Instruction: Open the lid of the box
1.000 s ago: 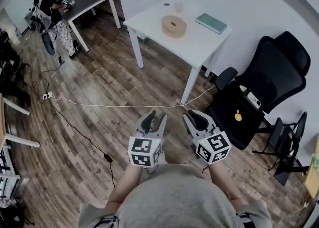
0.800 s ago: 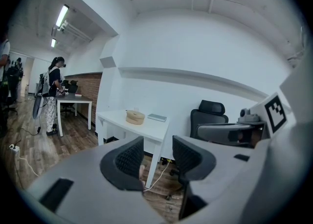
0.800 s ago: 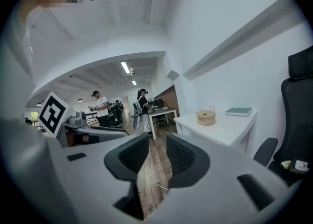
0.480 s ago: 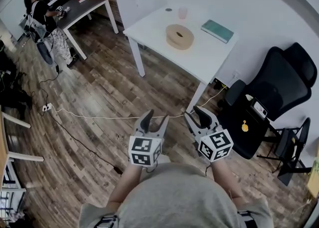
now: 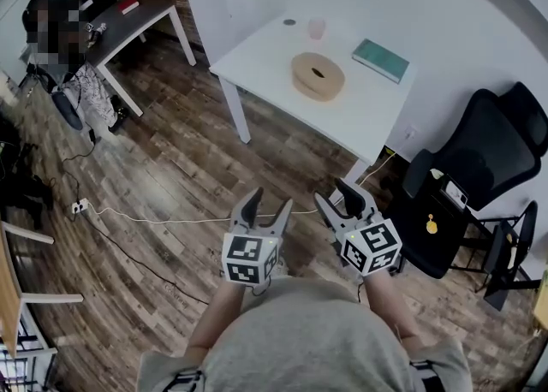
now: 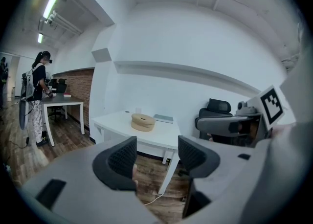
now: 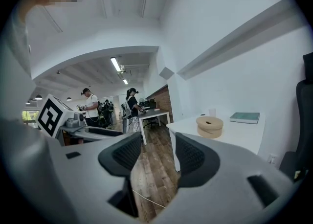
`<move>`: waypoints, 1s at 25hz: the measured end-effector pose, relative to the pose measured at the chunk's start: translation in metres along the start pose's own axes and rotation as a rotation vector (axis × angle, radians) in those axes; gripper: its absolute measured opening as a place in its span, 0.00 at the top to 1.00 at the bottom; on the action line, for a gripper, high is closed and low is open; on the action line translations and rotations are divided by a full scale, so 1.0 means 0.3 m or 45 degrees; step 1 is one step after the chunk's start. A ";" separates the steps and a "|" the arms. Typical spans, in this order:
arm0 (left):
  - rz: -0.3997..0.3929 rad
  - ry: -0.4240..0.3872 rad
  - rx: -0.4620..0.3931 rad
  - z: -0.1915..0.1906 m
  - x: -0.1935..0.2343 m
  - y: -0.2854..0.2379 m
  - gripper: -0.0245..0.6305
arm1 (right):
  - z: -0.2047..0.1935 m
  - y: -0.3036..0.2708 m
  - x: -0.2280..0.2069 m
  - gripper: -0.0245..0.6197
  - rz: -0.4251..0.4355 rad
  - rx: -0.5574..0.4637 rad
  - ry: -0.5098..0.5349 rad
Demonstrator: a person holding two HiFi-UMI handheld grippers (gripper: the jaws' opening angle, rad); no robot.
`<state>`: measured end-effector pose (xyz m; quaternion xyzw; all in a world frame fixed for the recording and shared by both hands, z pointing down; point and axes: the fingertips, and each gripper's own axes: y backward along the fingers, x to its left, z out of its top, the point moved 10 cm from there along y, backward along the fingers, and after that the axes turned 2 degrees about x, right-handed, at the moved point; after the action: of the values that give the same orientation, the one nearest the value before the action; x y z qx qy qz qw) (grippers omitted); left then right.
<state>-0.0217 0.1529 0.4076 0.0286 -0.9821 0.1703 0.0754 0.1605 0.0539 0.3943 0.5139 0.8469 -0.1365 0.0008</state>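
Left gripper [image 5: 267,204] and right gripper [image 5: 335,193]: jaws opening, wider than a second ago, nothing between them. White table [image 5: 257,55] nearer in the head view; round box [image 5: 318,76] now lower and further right. Black chair [image 5: 492,138] has slid toward the right edge.

Round tan box [image 5: 318,76] on white counter [image 5: 257,56]: lid seam too faint to make out in head view. Dark spot [image 5: 289,22] near counter's far edge too small to identify. Yellow item [image 5: 431,228] on black chair [image 5: 467,159] seat too small to identify. Wood-topped table [image 5: 7,296] cut off by left edge.
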 end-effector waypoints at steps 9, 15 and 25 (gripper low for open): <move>-0.047 -0.012 0.024 0.036 0.210 -0.088 0.59 | 0.029 -0.230 0.016 0.62 -0.016 0.008 -0.008; -0.085 -0.017 0.049 0.049 0.314 -0.136 0.59 | 0.063 -0.338 0.028 0.62 -0.026 0.005 -0.002; -0.094 0.004 0.047 0.077 0.408 -0.236 0.59 | 0.077 -0.438 -0.046 0.62 -0.063 0.034 0.007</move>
<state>-0.1399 0.0747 0.4287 0.0659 -0.9769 0.1856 0.0827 0.0494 -0.0207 0.4042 0.4930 0.8575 -0.1465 -0.0119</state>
